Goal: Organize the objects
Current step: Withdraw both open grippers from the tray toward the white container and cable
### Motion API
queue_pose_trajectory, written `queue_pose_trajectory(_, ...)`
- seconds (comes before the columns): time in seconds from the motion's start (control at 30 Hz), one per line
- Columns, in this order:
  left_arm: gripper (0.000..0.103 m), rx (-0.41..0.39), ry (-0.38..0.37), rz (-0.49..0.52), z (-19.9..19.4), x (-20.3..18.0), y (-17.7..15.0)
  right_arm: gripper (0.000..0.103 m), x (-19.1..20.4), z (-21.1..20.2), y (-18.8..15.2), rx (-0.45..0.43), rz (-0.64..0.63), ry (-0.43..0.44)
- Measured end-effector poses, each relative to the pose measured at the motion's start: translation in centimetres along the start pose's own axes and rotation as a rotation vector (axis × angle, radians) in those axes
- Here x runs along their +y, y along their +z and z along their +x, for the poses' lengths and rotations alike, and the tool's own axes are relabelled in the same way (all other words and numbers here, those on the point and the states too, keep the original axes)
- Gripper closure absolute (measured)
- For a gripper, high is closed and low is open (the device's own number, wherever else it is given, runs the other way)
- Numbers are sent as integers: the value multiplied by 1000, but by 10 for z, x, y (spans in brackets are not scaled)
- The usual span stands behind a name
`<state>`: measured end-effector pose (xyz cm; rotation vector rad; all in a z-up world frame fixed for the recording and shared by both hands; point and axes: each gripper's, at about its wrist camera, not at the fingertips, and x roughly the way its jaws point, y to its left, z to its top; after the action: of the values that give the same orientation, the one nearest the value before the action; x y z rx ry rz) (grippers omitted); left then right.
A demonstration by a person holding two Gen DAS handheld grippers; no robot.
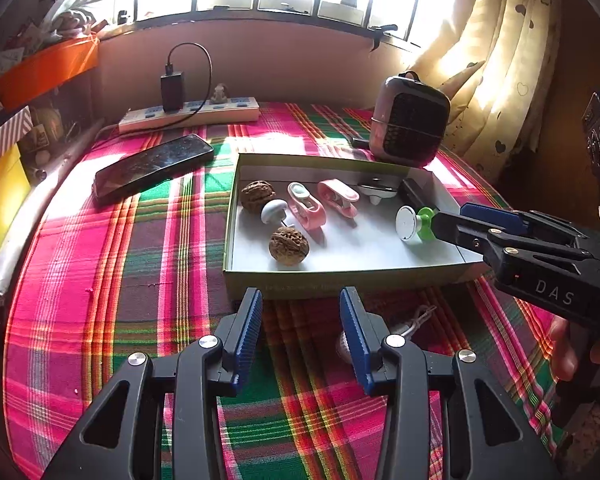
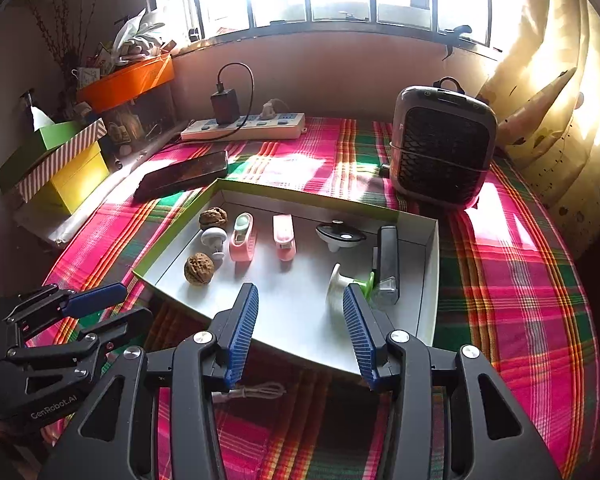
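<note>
A shallow white box (image 1: 340, 276) (image 2: 430, 280) sits on the plaid cloth. It holds two walnuts (image 1: 289, 246) (image 2: 199, 268), a white mushroom-shaped piece (image 1: 273, 211), two pink clips (image 1: 306, 205) (image 2: 284, 236), a black and white piece (image 2: 340, 235), a dark block (image 2: 388, 264) and a white and green spool (image 1: 414, 223) (image 2: 342, 286). My left gripper (image 1: 300, 336) is open and empty just before the box's near wall. My right gripper (image 2: 298, 332) is open over the box's near edge, with the spool beside its right finger. A small white object with a cord (image 1: 404, 330) (image 2: 256, 392) lies on the cloth before the box.
A black phone (image 1: 152, 166) (image 2: 184, 176) lies left of the box. A power strip with a charger (image 1: 192, 114) (image 2: 244, 128) runs along the back wall. A small heater (image 1: 410, 120) (image 2: 442, 146) stands at the back right. Stacked boxes (image 2: 56, 160) stand at the left, a curtain at the right.
</note>
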<state>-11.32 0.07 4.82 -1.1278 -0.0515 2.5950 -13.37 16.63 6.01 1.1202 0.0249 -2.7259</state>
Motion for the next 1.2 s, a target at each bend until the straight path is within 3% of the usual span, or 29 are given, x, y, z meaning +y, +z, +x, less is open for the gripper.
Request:
queue_pose_trajectory(0.37,58,54,-122,46,8,-18,-21,57,-6,-15,-27,1,9,-8)
queue_pose_trajectory(1.0,59,103,-71,38,33,-20,-16,57,-14,-15,-48,30,41,-13)
queue_pose_trajectory(1.2,74,92,-53,35,32,-15,-18,57,-4,-12,-52,50,27,7)
